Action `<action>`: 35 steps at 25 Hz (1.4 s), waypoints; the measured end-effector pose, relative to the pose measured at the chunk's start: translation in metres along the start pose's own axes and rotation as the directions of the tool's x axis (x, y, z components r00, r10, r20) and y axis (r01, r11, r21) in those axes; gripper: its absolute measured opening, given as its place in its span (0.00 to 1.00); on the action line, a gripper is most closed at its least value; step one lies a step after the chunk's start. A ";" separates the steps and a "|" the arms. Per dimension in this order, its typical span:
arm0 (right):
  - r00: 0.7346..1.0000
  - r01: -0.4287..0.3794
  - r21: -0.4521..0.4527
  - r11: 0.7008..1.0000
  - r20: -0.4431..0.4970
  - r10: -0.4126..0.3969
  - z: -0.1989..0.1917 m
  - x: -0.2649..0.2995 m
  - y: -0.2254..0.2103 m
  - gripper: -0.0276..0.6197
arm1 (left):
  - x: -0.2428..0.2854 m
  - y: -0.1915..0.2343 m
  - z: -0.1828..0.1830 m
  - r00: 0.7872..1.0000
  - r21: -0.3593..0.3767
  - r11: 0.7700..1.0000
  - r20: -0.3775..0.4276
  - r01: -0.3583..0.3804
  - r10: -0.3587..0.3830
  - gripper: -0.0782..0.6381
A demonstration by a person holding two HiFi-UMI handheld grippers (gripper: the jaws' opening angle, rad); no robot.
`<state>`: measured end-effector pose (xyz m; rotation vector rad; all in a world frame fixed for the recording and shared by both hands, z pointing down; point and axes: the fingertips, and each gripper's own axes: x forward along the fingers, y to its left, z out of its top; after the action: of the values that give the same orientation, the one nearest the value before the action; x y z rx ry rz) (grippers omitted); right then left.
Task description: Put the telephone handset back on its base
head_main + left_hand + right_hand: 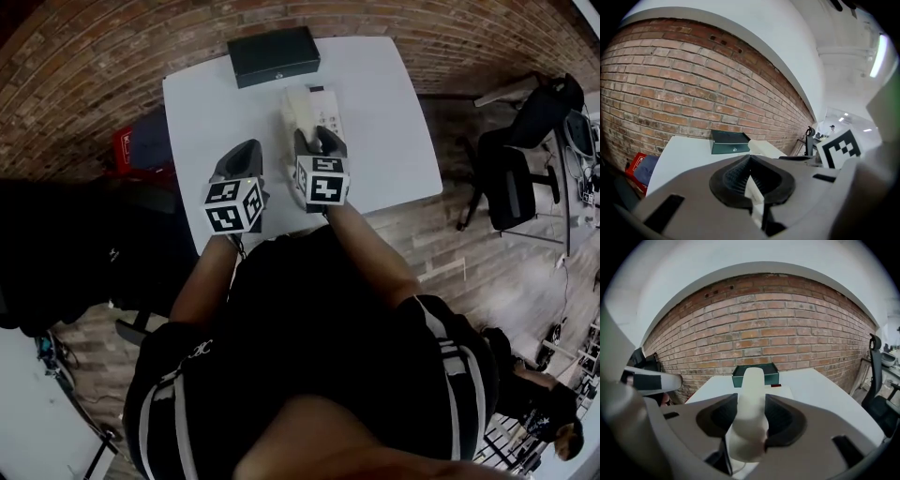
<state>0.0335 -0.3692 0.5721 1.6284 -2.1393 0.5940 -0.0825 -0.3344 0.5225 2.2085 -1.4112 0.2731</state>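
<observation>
A cream telephone handset lies lengthwise over the left side of its cream base on the white table. My right gripper is shut on the handset's near end. In the right gripper view both dark pads press the handset, and the base shows just beyond it. Whether the handset rests on the base I cannot tell. My left gripper hovers left of the phone, its jaws shut on nothing.
A dark green box sits at the table's far edge, just behind the phone. A brick wall stands beyond. Black office chairs are to the right, and a red item lies on the floor at the left.
</observation>
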 end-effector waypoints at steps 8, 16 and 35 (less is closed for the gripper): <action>0.996 0.039 -0.047 0.998 -0.074 -0.042 -0.018 0.031 -0.006 0.30 | 0.013 0.008 0.004 1.000 0.011 1.000 -0.017 -0.002 0.002 0.11; 0.993 0.051 -0.083 0.995 -0.098 -0.059 -0.031 0.047 -0.002 0.30 | 0.014 0.017 0.009 0.999 0.019 0.999 0.006 -0.035 0.035 0.11; 0.978 0.066 -0.058 0.996 -0.192 -0.076 -0.056 0.061 0.001 0.31 | 0.006 0.021 0.016 0.996 0.025 0.996 0.032 -0.080 0.079 0.11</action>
<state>0.0201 -0.3872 0.6516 1.5443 -1.9328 0.6425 -0.0998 -0.3546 0.5173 2.1891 -1.5224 0.2882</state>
